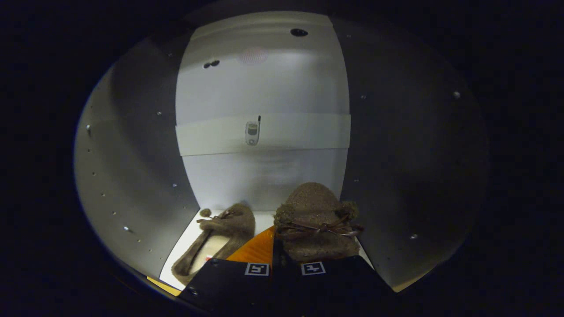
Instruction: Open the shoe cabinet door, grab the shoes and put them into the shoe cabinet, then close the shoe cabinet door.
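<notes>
gripper [285,269]: fingers nearly together, pinching heel of brown fuzzy bow-trimmed slipper [315,220] | second matching slipper [222,233] just left of it; both inside white cabinet [260,92] | light, soft; grip heel rim

I see the right slipper [317,220] in the shoe cabinet [132,176] just ahead of my gripper [285,268], the left slipper [220,237] beside it, the cabinet's back panel [260,101] behind both.
</notes>
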The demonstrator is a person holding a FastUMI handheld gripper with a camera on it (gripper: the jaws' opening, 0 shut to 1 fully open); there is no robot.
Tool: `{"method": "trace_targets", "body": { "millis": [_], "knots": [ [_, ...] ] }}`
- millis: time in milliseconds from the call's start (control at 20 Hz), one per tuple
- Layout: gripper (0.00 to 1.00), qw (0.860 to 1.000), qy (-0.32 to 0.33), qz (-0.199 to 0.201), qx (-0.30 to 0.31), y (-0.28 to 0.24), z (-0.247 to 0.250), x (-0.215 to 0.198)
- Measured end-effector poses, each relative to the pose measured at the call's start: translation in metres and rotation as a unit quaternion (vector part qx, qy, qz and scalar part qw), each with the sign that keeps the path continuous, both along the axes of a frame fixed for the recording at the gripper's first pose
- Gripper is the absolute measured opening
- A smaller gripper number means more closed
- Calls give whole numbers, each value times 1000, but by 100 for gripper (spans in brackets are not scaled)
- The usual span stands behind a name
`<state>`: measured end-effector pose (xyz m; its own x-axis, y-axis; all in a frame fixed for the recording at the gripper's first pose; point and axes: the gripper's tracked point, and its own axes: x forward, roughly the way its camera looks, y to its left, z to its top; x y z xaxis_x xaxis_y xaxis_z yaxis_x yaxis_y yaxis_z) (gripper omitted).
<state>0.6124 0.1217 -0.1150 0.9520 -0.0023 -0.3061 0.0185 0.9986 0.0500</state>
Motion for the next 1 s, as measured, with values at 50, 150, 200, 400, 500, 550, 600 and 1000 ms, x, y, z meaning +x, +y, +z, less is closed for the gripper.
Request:
{"method": "trace_targets", "body": {
  "millis": [50,150,200,400,500,550,600,1000],
  "knots": [
    [11,1000,5,-2,3,0,-8,12],
    [11,1000,12,-9,6,-1,-18,29],
    [11,1000,18,-12,5,-1,-25,35],
    [11,999,52,-8,10,4,-53,46],
    [11,998,57,-12,5,6,-55,46],
    [15,998,61,-12,5,8,-57,45],
    [17,997,69,-15,5,10,-58,42],
    [90,997,73,-9,3,18,-29,-7]
  ]
}}
